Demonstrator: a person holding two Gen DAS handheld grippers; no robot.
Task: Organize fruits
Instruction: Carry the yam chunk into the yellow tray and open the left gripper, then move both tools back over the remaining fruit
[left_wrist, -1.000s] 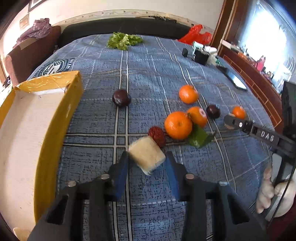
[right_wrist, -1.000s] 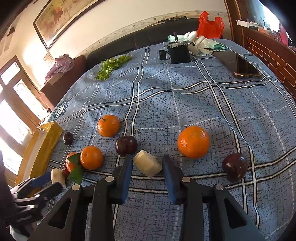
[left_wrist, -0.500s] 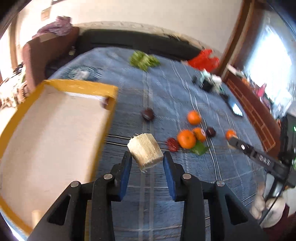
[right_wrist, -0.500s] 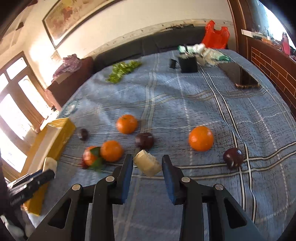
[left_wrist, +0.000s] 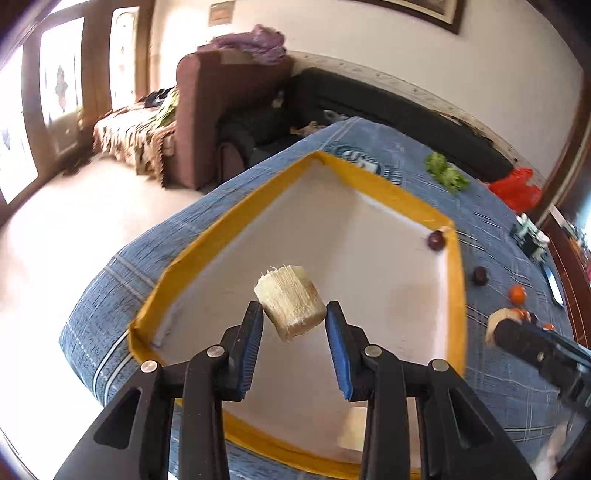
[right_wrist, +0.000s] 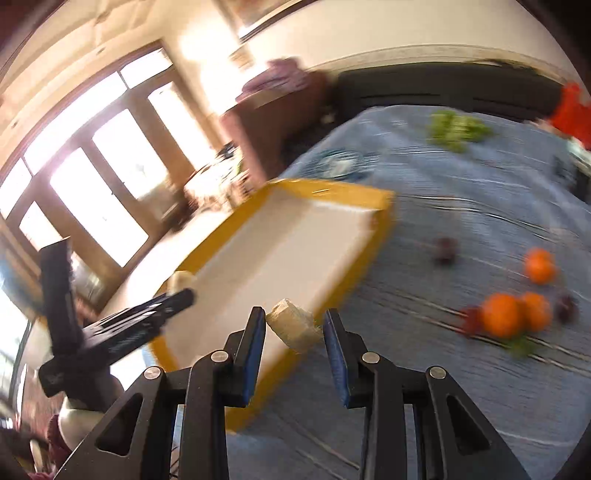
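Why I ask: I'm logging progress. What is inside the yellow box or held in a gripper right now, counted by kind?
Pale fibrous chunks: 3 (one in the left gripper, one in the right gripper, one lying in the yellow box)
Dark round fruit: 1 (in the box's far corner)
Total: 4

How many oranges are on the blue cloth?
3 in the right wrist view: two side by side near the right edge, touching, and one farther back, apart from them. The picture is blurry, so more may be hidden.
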